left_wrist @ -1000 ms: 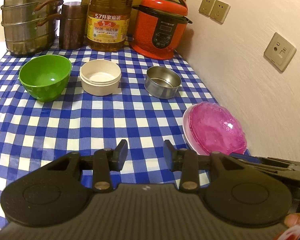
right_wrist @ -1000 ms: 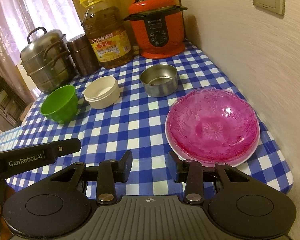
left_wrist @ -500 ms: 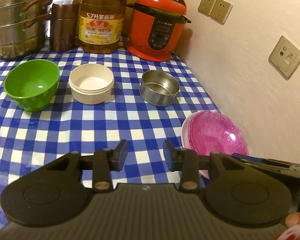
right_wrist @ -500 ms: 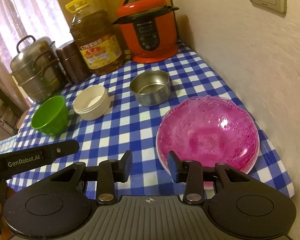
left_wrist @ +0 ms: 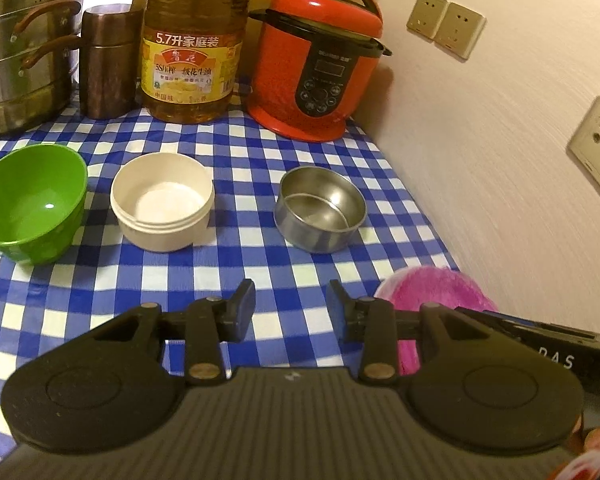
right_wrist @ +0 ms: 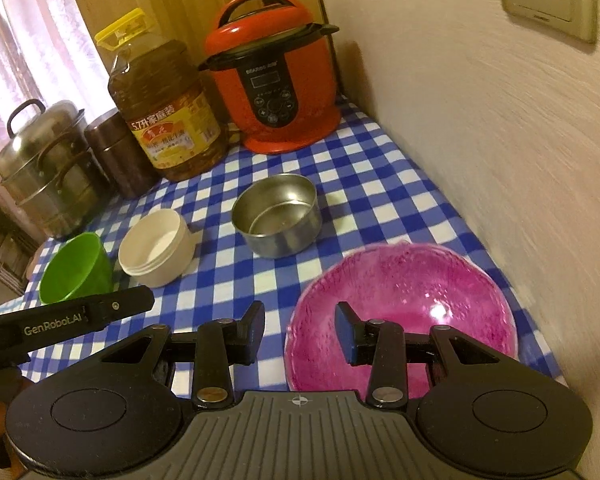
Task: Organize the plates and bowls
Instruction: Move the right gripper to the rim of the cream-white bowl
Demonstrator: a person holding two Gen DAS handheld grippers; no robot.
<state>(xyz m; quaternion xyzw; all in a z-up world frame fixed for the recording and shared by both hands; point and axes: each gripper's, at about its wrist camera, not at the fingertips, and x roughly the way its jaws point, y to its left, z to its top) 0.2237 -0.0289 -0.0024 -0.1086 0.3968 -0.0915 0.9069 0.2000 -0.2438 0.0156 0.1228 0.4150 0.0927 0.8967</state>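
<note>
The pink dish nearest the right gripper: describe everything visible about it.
The pink dish is a wide, shallow, translucent magenta bowl that looks like textured glass or plastic, with a glossy highlight inside. It sits upright and empty on the blue-and-white checked tablecloth, near the wall and in front of the steel bowl, apart from it. A pale rim shows under its left edge, perhaps a plate beneath. The right gripper hangs open over its near edge; contact cannot be told.
</note>
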